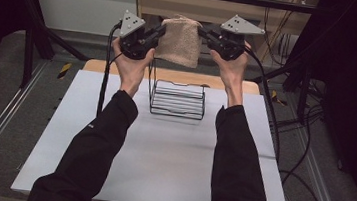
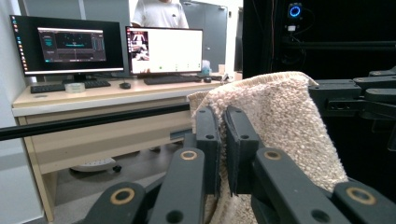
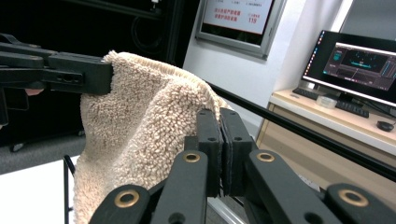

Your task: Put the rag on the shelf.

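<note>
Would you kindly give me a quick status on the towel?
Left gripper and right gripper both shut on beige towel. Towel held up, above wire rack. Nothing in the way.

Towel between 2 tools, above rack

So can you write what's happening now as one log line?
left tongs: shut on towel | right tongs: shut on towel | towel: held up above rack | rack: on table

Rack's far wires behind hanging towel
</note>
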`<action>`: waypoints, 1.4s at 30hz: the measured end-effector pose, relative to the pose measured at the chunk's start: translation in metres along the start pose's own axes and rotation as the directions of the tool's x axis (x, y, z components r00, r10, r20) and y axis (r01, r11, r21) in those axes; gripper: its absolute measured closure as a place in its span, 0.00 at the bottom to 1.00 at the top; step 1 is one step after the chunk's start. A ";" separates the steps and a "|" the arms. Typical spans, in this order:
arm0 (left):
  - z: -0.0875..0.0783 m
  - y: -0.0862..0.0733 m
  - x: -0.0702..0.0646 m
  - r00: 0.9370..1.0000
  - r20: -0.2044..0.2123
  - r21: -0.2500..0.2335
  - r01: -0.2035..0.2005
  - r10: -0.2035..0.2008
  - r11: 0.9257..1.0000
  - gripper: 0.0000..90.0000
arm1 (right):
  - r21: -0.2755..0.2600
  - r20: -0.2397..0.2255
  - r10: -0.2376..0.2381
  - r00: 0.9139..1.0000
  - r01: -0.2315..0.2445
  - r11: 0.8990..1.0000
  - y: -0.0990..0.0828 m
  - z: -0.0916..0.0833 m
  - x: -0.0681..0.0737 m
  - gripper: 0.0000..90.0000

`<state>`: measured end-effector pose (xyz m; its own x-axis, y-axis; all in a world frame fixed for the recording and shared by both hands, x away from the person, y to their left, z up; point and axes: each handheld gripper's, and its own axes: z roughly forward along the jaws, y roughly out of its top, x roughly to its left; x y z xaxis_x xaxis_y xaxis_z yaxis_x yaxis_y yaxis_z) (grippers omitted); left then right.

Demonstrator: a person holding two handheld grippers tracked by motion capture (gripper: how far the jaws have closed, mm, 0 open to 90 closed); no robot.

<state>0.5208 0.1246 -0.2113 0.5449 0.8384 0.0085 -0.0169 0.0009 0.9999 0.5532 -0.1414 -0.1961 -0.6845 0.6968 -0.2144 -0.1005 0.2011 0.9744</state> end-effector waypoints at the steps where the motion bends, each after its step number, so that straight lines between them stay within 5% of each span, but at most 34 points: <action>1: 0.001 0.000 0.001 1.000 0.000 -0.001 0.003 -0.003 1.000 0.94 | -0.001 -0.002 0.000 1.000 0.000 1.000 0.001 0.001 0.000 0.98; 13: 0.011 0.004 0.004 1.000 -0.015 -0.014 0.018 -0.018 1.000 0.94 | 0.003 0.009 0.003 1.000 -0.003 1.000 0.002 0.015 -0.013 0.98; 20: 0.010 -0.002 0.004 1.000 -0.001 -0.001 -0.010 0.010 1.000 0.94 | 0.008 -0.001 0.010 1.000 -0.010 1.000 -0.004 0.013 -0.014 0.98; 42: -0.026 -0.032 -0.004 0.996 0.085 0.025 -0.018 0.015 1.000 0.93 | 0.073 -0.076 -0.090 0.993 0.096 0.993 -0.010 -0.018 0.023 0.98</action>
<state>0.4968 0.1352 -0.2433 0.6136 0.7892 0.0251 -0.0052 -0.0277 0.9996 0.5255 -0.1402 -0.2093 -0.7257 0.6213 -0.2955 -0.1123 0.3168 0.9418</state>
